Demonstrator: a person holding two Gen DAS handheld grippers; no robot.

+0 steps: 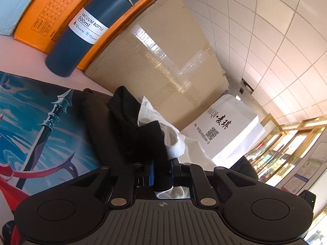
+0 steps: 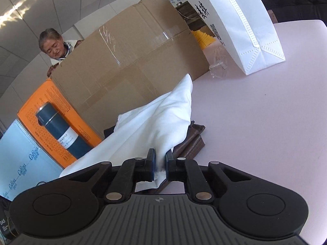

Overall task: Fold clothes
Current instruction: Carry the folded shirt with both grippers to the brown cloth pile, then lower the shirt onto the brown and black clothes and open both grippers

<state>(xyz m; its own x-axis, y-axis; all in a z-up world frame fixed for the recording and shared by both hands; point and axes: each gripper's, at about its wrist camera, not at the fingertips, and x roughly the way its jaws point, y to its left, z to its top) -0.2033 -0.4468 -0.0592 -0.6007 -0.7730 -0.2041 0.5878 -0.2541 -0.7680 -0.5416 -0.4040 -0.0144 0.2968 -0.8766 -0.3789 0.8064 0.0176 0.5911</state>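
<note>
While lifted off desk (image 2: 265, 122), white garment (image 2: 155, 122) pinched both ends: left claw (image 1: 162, 175) clamped on black-and-white edge, right claw (image 2: 160, 163) nipping white hem. Stretched for clean fold, probably. Folded brown garment (image 2: 194, 140) below.

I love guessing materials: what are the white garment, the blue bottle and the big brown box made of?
White garment: soft matte knit, probably cotton; it creases and drapes. Blue bottle: likely painted metal, with a smooth sheen and silver band. Brown box: corrugated cardboard with glossy clear tape.
</note>
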